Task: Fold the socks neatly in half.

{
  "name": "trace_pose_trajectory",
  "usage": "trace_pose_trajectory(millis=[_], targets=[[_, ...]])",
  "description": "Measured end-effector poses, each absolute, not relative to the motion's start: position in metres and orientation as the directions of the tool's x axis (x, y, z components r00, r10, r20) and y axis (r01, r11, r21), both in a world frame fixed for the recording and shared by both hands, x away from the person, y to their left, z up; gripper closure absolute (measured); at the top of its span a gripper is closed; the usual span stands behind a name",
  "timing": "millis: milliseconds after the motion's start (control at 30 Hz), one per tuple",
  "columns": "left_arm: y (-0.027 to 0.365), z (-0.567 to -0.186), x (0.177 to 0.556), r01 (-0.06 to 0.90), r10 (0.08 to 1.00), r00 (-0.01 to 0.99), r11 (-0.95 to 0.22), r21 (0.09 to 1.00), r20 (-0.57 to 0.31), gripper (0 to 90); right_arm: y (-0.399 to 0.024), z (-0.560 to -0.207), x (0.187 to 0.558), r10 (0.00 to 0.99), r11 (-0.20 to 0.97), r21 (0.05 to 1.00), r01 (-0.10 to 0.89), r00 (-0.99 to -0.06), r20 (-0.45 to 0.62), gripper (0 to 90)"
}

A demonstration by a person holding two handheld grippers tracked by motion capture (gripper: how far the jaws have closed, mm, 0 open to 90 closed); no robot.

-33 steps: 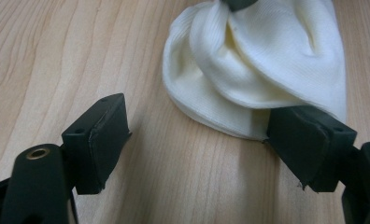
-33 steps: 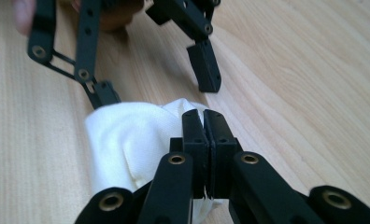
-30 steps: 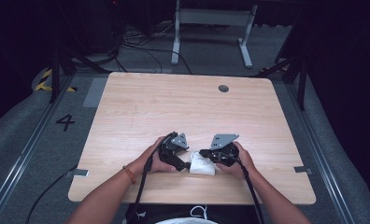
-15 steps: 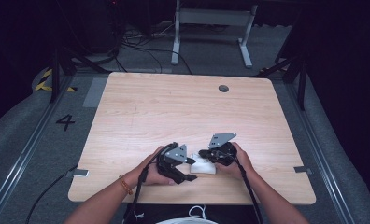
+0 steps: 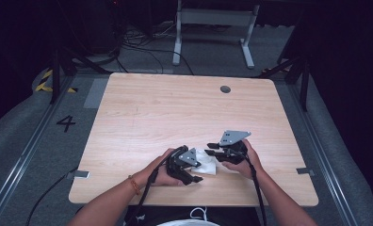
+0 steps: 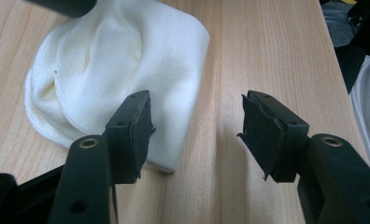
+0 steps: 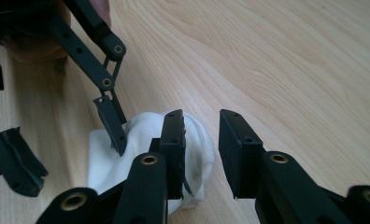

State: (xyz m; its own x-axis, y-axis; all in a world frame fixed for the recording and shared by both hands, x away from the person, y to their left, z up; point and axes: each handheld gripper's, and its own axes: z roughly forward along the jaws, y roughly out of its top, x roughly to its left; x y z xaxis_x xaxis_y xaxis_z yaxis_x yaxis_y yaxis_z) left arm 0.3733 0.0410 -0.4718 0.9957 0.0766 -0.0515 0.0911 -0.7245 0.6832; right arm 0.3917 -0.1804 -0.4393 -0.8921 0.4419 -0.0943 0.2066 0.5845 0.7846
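High view shows, at far left on the grey carpeted floor (image 5: 24,141), a painted numeral 4 (image 5: 65,123) and a strip of yellow-and-black hazard tape (image 5: 45,82), with a metal floor rail (image 5: 20,165) running beside the pale wood-grain table (image 5: 184,108). Moving right, a person's left hand (image 5: 160,169) holds the left black two-jaw gripper (image 5: 194,178) near the table's front edge, its jaws spread wide with nothing between them; in the left gripper view one pad sits over the edge of the cloth and the other over bare wood. Just right of it lies a small white ribbed-knit cloth (image 5: 207,165), rumpled and folded on itself, soft and rounded at the corners, resting on the table between the two grippers. In the right gripper view the left gripper's near jaw partly covers the cloth. Further right, the right hand (image 5: 243,160) holds the right black gripper (image 5: 209,152), topped by a grey three-cornered plate (image 5: 234,137); its jaws stand narrowly parted and hold nothing, the left one in front of the cloth's edge. A round dark grommet (image 5: 225,89) is set in the tabletop farther back. Behind the table stands a grey metal frame (image 5: 213,28), cut off at the top, among dark cables that are hard to make out in the shadow.
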Motion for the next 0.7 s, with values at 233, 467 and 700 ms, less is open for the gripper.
trace_pose_trajectory(millis=[233,467,700], targets=[[0.042,-0.472,0.375,0.091,0.080,0.996,-0.725,0.683,-0.048,44.0,-0.177,-0.449,0.395,0.395,0.651,0.732,0.202,-0.913,-0.099,74.6],[0.042,-0.472,0.376,0.086,0.074,0.996,-0.728,0.680,-0.047,44.4,-0.174,-0.454,0.397,0.386,0.667,0.723,0.177,-0.913,-0.133,86.1],[0.044,-0.472,0.378,0.101,0.080,0.995,-0.724,0.682,-0.063,46.3,-0.166,-0.461,0.403,0.447,0.653,0.724,0.224,-0.885,-0.129,86.1]])
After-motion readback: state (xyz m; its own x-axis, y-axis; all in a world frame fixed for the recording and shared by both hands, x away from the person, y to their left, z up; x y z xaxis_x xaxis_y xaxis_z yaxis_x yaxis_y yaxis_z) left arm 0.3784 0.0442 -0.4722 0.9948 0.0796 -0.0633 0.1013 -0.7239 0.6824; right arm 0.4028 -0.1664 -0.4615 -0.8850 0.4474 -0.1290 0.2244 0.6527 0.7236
